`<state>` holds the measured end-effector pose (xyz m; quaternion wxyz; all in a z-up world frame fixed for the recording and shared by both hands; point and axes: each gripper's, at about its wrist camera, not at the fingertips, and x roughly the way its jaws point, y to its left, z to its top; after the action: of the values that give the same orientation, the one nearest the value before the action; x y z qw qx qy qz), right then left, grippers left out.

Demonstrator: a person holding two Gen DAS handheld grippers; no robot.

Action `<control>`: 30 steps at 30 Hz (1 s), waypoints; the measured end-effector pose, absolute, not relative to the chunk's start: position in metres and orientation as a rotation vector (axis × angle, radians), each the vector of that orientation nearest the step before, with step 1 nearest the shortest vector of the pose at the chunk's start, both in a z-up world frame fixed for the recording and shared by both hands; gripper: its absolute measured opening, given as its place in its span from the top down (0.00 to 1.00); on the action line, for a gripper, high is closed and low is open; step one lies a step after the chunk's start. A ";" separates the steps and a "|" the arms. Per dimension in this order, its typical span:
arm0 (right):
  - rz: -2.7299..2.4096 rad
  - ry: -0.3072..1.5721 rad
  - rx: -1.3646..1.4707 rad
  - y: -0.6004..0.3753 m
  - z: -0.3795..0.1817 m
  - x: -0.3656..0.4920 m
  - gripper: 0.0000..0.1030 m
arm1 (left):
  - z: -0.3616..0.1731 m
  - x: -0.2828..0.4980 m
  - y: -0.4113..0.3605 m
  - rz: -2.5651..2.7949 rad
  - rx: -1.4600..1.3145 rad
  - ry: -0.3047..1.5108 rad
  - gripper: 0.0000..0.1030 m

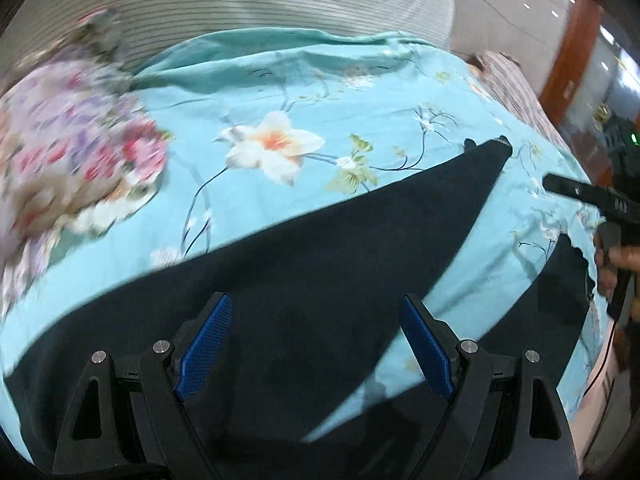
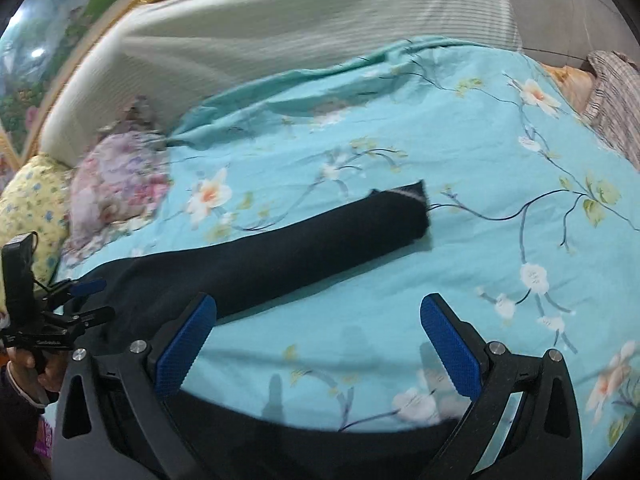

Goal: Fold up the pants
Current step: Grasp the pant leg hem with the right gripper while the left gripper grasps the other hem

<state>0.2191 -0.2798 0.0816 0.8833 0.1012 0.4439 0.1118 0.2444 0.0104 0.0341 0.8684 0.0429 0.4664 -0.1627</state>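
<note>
Dark navy pants [image 1: 320, 240] lie spread on a turquoise floral bedsheet [image 1: 320, 92], one leg running to the far right, the other near the right edge. My left gripper [image 1: 316, 320] is open above the upper part of the pants, blue pads [image 1: 204, 352] apart, holding nothing. In the right wrist view, one leg [image 2: 300, 248] stretches toward the middle of the bed and the second leg [image 2: 320, 444] lies under the camera. My right gripper [image 2: 316, 336] is open over the sheet between the two legs. The right gripper also shows in the left wrist view [image 1: 592, 196]; the left gripper in the right wrist view [image 2: 76, 300].
A bundle of pink and purple floral cloth [image 1: 72, 144] lies at the left on the bed. A striped white headboard cushion [image 1: 240, 4] stands behind. A yellow floral pillow [image 2: 32, 208] sits far left. Plaid cloth [image 2: 616, 104] lies at the far right edge.
</note>
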 end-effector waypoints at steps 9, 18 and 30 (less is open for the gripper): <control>0.167 0.956 0.317 -0.308 0.076 0.265 0.07 | 0.017 0.304 -0.002 -0.494 0.210 1.043 0.16; 0.140 1.002 0.364 -0.327 0.060 0.307 0.24 | -0.009 0.342 -0.001 -0.581 0.214 1.176 0.17; 0.189 0.957 0.350 -0.327 0.069 0.297 0.90 | 0.013 0.311 -0.011 -0.595 0.248 1.122 0.90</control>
<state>0.2974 -0.3269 0.0689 0.8688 0.1673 0.4573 0.0903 0.3110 -0.0110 0.0126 0.7979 0.1154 0.5228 -0.2771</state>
